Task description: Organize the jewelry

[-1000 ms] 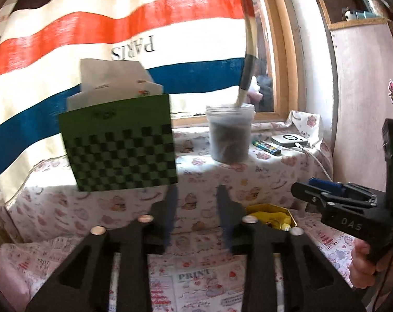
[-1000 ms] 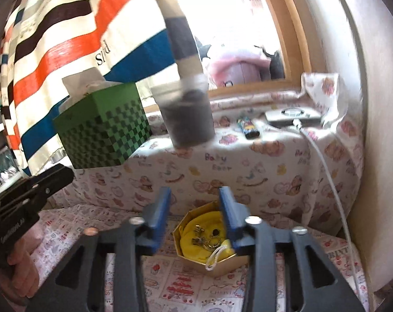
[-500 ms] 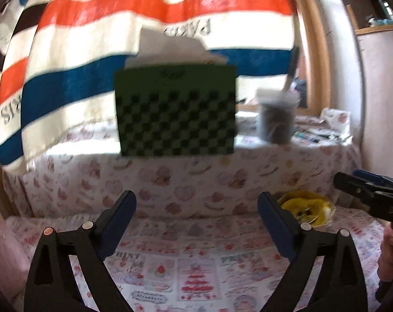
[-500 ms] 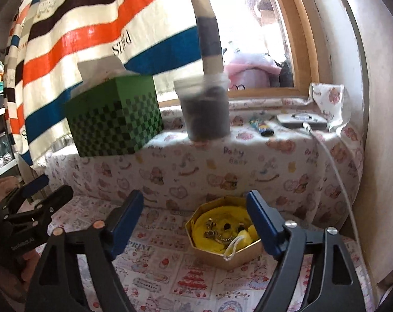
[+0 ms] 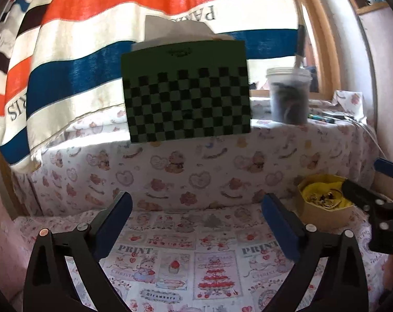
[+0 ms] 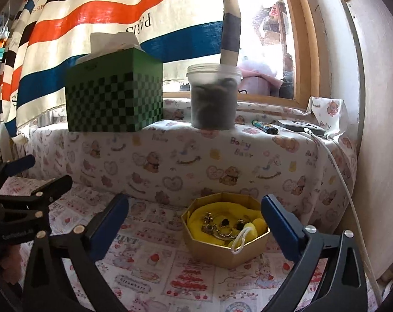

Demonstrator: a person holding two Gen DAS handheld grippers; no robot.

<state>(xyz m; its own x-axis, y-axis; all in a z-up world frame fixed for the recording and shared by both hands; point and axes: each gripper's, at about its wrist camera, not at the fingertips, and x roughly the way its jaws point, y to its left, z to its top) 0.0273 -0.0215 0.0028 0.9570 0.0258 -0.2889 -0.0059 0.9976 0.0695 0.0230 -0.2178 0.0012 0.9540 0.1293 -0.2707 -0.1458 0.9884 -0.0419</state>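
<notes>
Grippers, left (image 5: 196, 221) and right (image 6: 195, 219), tilt slightly downward above the printed cloth (image 5: 175, 260), jaws just spread wide, nothing between them. Ahead of the right one sits a gold octagonal box (image 6: 225, 241), yellow-lined, holding metal jewelry (image 6: 219, 227).

Low surface (image 6: 149, 267) under a patterned cloth across the lower frame, gold octagonal box (image 6: 223, 236) resting on it right of centre. Behind and above, a cloth-draped ledge (image 6: 170, 153) carrying, left to right, a green checkered tissue box (image 6: 113, 98), a translucent tub (image 6: 213, 98), a lighter (image 6: 265, 128) and a flat white device (image 6: 300, 126) at upper right.
</notes>
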